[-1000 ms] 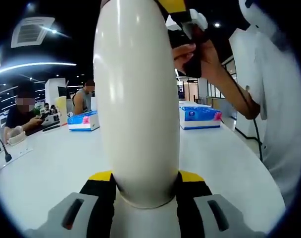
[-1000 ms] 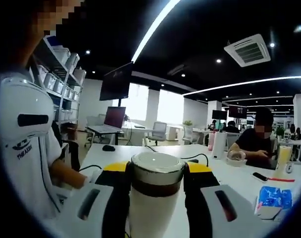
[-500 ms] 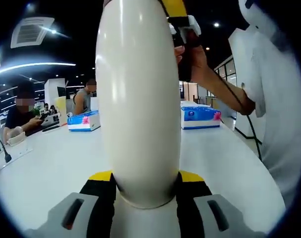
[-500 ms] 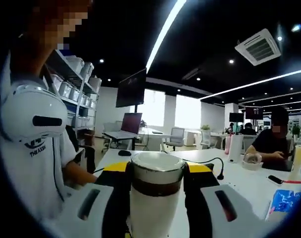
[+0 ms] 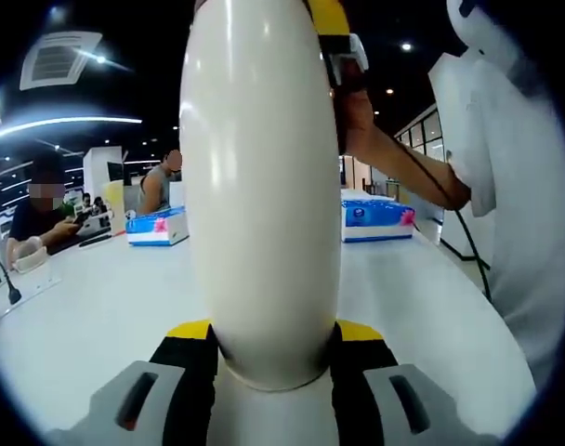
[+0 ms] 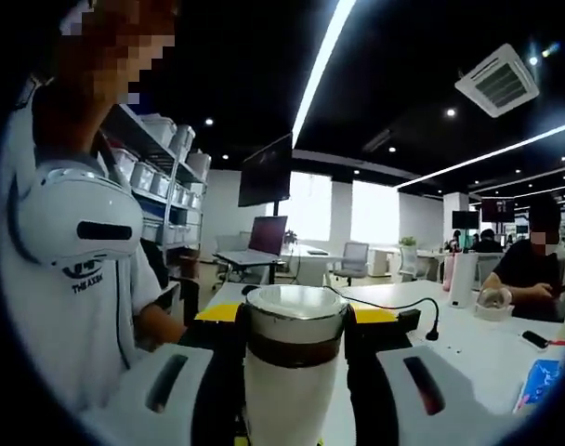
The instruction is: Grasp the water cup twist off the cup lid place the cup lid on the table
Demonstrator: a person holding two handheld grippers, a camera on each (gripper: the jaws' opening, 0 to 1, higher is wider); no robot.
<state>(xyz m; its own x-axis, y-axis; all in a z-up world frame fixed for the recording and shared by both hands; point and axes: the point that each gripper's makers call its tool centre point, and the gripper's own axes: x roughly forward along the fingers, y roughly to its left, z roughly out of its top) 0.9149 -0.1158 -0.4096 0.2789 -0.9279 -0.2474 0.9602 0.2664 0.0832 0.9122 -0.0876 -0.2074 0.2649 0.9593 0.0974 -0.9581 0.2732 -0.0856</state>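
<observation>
Left hand-held gripper point(image 5: 264, 358) clamps the cup point(image 5: 259, 186) body, upright above the counter point(image 5: 97, 307). Right hand-held gripper point(image 6: 292, 321) grips the lid point(image 6: 295, 316); over the last second the room swung behind it while the cup held steady: twisting underway, lid not yet off

Little legible text is found. In the right gripper view, small dark lettering is printed on the chest of the person's white shirt point(image 6: 83, 307), under a small emblem; it seems to begin "THE A", but the rest cannot be made out. Printing on the blue tissue packs point(image 5: 374, 216) in the left gripper view is too blurred to be read.
</observation>
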